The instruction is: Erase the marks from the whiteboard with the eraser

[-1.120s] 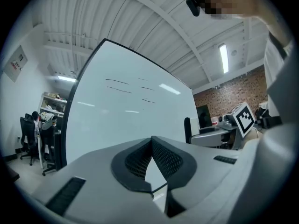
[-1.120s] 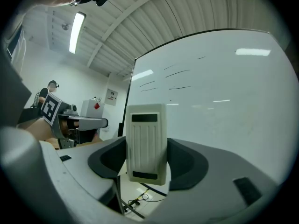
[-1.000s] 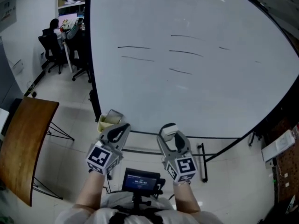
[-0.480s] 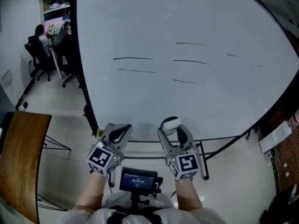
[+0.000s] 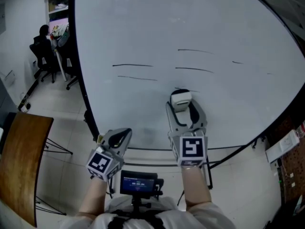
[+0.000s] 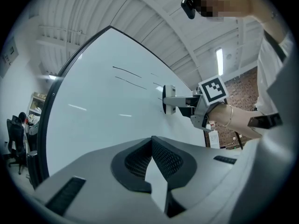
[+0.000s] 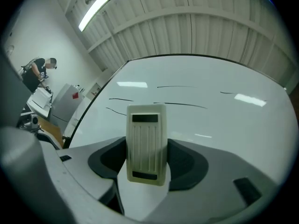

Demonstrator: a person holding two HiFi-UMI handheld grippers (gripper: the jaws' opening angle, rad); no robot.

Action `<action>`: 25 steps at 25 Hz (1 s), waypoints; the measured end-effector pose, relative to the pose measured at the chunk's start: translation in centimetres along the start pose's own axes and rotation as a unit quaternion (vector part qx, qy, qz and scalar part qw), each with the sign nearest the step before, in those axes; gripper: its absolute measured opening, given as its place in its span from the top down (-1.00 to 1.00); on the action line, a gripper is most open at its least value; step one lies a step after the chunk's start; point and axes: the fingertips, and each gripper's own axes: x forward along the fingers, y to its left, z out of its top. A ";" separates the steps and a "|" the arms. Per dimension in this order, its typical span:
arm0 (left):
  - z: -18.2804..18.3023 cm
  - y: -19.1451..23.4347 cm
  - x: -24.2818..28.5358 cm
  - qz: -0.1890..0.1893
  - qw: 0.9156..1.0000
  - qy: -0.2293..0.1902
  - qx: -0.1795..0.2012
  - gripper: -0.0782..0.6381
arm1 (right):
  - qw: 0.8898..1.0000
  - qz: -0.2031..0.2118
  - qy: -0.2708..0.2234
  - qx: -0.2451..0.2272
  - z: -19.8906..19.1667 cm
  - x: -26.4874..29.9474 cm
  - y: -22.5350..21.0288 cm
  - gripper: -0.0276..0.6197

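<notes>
The whiteboard (image 5: 143,27) fills the head view and carries several short black marks, among them one at the left (image 5: 132,65) and one in the middle (image 5: 194,69). My right gripper (image 5: 181,107) is shut on the cream eraser (image 5: 180,98), which is raised against the board at the lowest middle mark (image 5: 182,88). In the right gripper view the eraser (image 7: 146,143) stands upright between the jaws, with marks (image 7: 180,104) just beyond it. My left gripper (image 5: 119,138) hangs below the board's lower edge, shut and empty. The left gripper view shows its jaws closed (image 6: 152,146) and the right gripper (image 6: 170,99) at the board.
A brown wooden table (image 5: 19,161) stands at the lower left. A person sits at a desk (image 5: 44,39) far left, beside office chairs. The board's stand bars (image 5: 147,150) run under its lower edge. A small screen device (image 5: 138,182) sits at my chest. Shelving (image 5: 281,147) is at the right.
My right gripper has lifted the eraser from below the board's lower edge up onto the board, to the lowest middle mark. The left gripper stayed low.
</notes>
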 end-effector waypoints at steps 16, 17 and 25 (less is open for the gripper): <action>-0.5 1.9 -0.1 0.023 1.000 0.007 -0.003 0.76 | 0.996 -0.030 -0.067 -0.059 1.7 2.7 0.7 0.08; -0.5 1.9 0.0 0.022 1.000 0.007 -0.003 0.76 | 0.996 -0.029 -0.066 -0.056 1.7 2.7 0.7 0.08; -0.8 1.5 0.3 0.016 1.000 0.007 -0.006 0.76 | 0.997 -0.012 -0.061 -0.044 1.3 2.5 -0.2 0.09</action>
